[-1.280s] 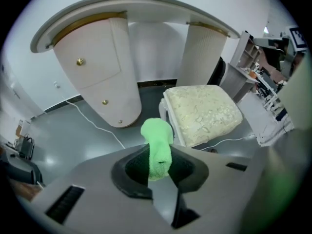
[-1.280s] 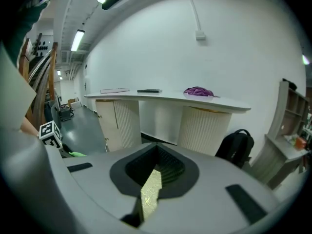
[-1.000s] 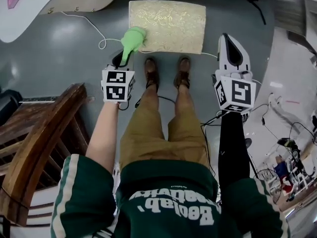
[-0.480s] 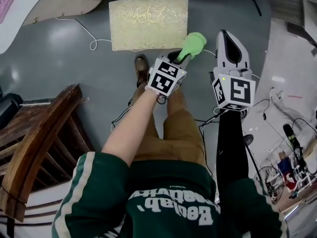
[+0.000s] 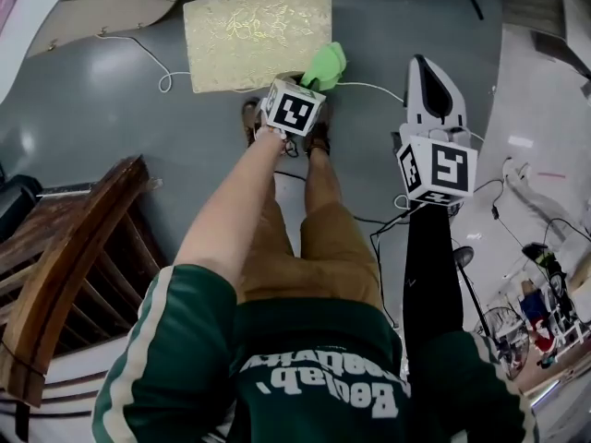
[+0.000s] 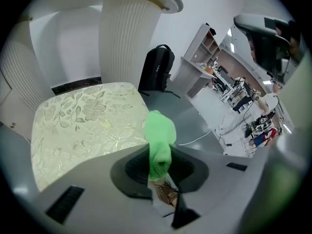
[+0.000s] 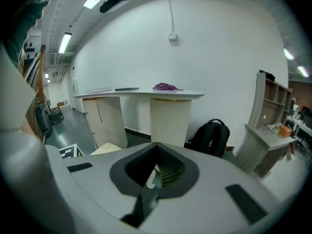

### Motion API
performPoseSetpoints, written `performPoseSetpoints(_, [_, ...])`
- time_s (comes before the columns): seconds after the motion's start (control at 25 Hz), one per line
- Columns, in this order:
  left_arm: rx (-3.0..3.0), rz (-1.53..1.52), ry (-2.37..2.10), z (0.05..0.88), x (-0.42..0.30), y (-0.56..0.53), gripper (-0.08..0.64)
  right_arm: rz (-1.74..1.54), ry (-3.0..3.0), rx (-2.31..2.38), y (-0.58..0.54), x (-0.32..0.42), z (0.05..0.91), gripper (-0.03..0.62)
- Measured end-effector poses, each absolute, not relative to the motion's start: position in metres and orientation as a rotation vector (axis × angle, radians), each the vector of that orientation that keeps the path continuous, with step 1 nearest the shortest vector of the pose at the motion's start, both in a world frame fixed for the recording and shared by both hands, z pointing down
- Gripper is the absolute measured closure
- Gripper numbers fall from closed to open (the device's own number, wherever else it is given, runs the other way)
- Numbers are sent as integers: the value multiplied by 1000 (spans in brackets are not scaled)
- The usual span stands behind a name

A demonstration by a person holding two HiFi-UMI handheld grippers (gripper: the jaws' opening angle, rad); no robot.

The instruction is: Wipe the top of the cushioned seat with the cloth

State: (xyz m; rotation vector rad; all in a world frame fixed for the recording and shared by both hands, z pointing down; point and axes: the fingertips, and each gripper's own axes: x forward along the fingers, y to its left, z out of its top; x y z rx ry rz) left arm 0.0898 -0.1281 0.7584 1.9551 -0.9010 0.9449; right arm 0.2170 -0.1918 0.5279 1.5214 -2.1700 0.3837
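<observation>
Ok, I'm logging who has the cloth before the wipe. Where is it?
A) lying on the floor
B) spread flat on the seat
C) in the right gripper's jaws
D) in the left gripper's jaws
D: the left gripper view shows the cloth pinched between the left gripper's jaws, just off the seat's edge. The right gripper holds nothing.

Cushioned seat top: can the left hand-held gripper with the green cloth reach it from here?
Probably yes. The left hand-held gripper, shut on the cloth, hangs by the cushioned seat's near right corner, and nothing lies between them.
</observation>
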Motion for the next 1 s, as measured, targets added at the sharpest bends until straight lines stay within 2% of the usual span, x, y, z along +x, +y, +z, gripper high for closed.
performPoseSetpoints(0.16, [1927,954,-924,760,63,-122,482,373,-2193,1492,-196,199,525,584])
performPoseSetpoints(0.36, [1861,1014,-1002,765,-7,-115,482,363,-2222,1453,-200,168,522,584])
performPoseSetpoints(0.88, [1477,1213,-1430,761,-284,-94,482,317,-2328,1304,-209,47,512,584])
performPoseSetpoints(1.0, [1401,1229,-1515,753,-323,-88,482,306,-2339,1287,-213,33,510,584])
